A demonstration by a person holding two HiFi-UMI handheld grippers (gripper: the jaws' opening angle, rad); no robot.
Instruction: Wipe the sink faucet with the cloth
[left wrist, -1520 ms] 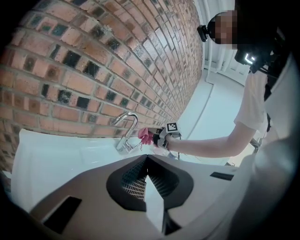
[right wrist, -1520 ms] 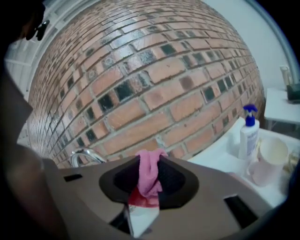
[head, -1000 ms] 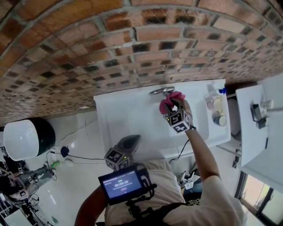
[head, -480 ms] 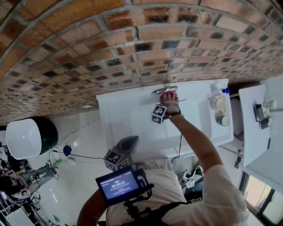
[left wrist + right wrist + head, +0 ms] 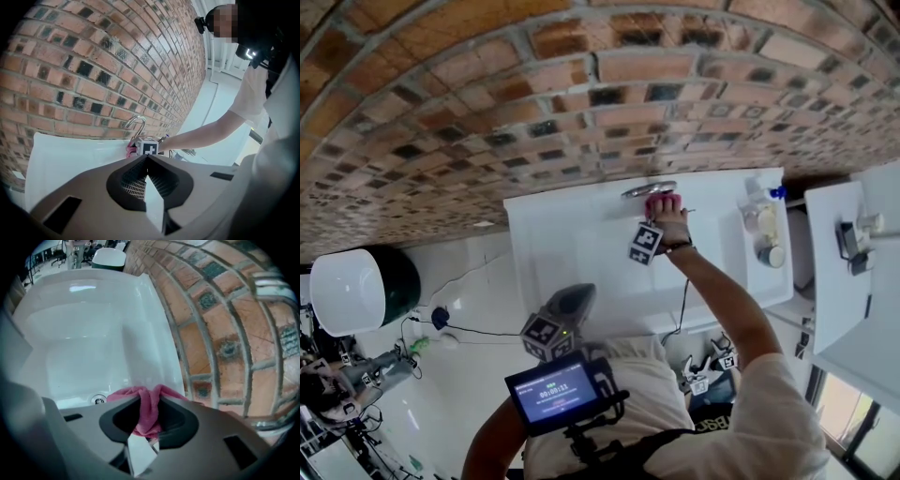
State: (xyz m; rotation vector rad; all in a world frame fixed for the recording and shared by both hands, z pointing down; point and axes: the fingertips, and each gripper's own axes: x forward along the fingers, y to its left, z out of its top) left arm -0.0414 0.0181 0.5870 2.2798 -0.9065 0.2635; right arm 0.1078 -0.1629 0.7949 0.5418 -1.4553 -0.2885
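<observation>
The jaws of the right gripper [image 5: 150, 404] are pinching the pink cloth [image 5: 125, 393], which is sitting right up against the chrome faucet [image 5: 647, 190] at the back rim of the white sink [image 5: 572, 239]. The left gripper [image 5: 146, 160] is hanging near the sink's front edge, its jaws pressed together on nothing.

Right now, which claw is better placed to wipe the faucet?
Right. The right claw is shut on the pink cloth, up at the faucet. The left claw is shut, empty, back by the front edge of the sink.
</observation>
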